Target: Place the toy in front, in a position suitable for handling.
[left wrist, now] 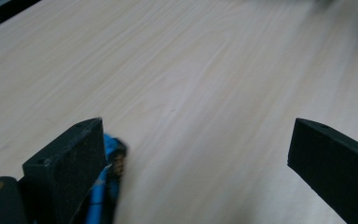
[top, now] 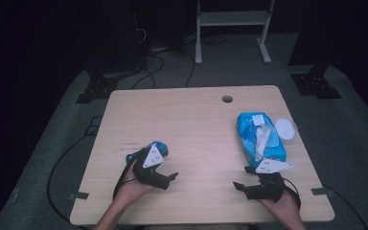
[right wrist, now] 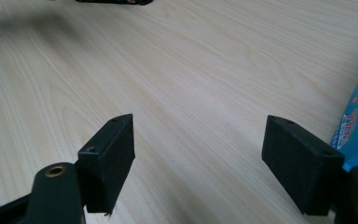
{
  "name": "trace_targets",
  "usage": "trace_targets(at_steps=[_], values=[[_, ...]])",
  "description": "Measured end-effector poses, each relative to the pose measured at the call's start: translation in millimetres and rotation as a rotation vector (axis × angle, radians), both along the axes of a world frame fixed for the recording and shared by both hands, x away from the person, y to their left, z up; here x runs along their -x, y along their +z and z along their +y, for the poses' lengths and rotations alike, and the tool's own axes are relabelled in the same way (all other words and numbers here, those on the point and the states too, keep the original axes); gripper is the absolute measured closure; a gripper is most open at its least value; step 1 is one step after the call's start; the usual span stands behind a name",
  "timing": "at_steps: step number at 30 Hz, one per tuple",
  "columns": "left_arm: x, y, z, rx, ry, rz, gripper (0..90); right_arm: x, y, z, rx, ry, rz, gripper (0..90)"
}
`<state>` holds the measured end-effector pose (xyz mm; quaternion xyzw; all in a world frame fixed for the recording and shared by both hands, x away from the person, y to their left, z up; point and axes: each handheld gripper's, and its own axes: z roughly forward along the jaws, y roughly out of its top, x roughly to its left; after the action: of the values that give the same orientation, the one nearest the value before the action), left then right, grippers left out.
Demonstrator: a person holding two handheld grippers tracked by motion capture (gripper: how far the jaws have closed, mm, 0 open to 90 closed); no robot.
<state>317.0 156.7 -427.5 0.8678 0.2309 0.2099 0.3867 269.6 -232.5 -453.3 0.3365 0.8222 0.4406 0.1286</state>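
The table (top: 191, 124) is pale wood-grain, smooth and matt. The blue wipes pack (top: 260, 136) looks like glossy plastic film (a white cloth-like sheet sticks out). Both grippers' pads (right wrist: 114, 154) are matt black, slightly rough.

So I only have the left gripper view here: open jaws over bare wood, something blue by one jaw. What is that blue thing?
Observer: The high view shows a small blue packet on the table, just beyond the left gripper.
Operator: Anything else on the table?
Observer: A larger blue wipes pack on the right side, with a white sheet sticking out of its top.
Operator: And the other gripper?
Observer: The right gripper is open, holding nothing, just short of that pack.
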Motion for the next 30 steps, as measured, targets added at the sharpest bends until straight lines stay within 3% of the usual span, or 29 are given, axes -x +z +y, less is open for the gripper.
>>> trace_targets(at_steps=[6,14,19,23,30], values=[[-16.2,10.2,22.3,-0.009,0.045,-0.006,3.7,-0.5,2.2,3.2,0.003,0.005,-0.009,24.4],[-36.5,11.5,45.2,-0.060,0.079,0.037,3.8,0.7,2.7,7.4,0.018,0.025,-0.013,24.4],[-52.0,5.2,51.6,-0.095,0.072,0.100,5.6,1.3,2.5,14.3,0.045,0.048,-0.011,24.4],[-64.1,-1.4,54.3,-0.150,0.059,0.164,5.7,2.0,2.8,16.4,0.051,0.058,-0.016,24.4],[-76.0,-12.4,53.0,-0.172,0.051,0.235,6.0,2.1,3.2,14.4,0.052,0.055,-0.014,24.4]])
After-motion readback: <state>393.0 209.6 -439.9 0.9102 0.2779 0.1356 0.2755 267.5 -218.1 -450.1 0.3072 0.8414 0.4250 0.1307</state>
